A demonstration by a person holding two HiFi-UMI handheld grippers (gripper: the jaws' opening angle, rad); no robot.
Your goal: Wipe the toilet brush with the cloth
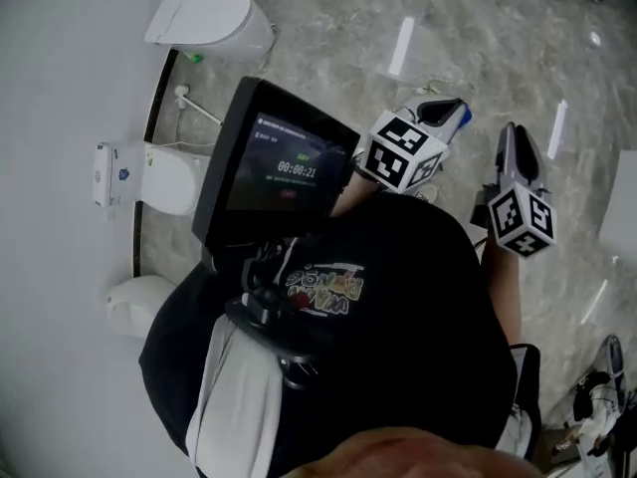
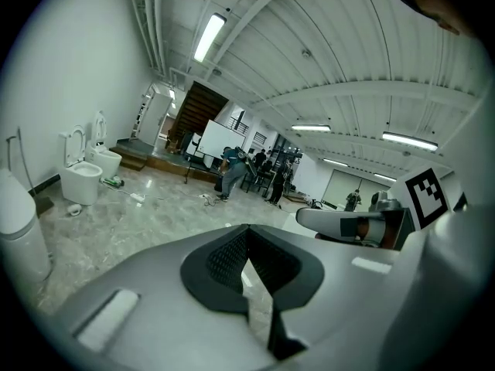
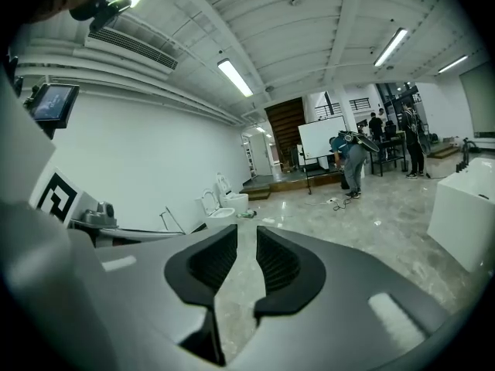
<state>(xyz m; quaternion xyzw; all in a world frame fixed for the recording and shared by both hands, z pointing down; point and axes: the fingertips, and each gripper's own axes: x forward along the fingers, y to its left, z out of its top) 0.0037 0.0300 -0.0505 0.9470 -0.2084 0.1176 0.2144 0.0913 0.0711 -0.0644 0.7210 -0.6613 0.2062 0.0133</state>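
Brush (image 1: 198, 109), if the thin white rod is it, lies on the floor against the wall, near a toilet (image 1: 167, 179) and well apart from both grippers. Left gripper (image 2: 247, 230) has its tips closed together and grips nothing. Right gripper (image 3: 246, 236) stands slightly parted, and only floor shows through the narrow slot. Both are held up before the person's chest, side by side, pointing outward and a little downward.

Open marble floor (image 1: 328, 28) ahead; toilets (image 1: 209, 18) line left wall (image 1: 60, 88).
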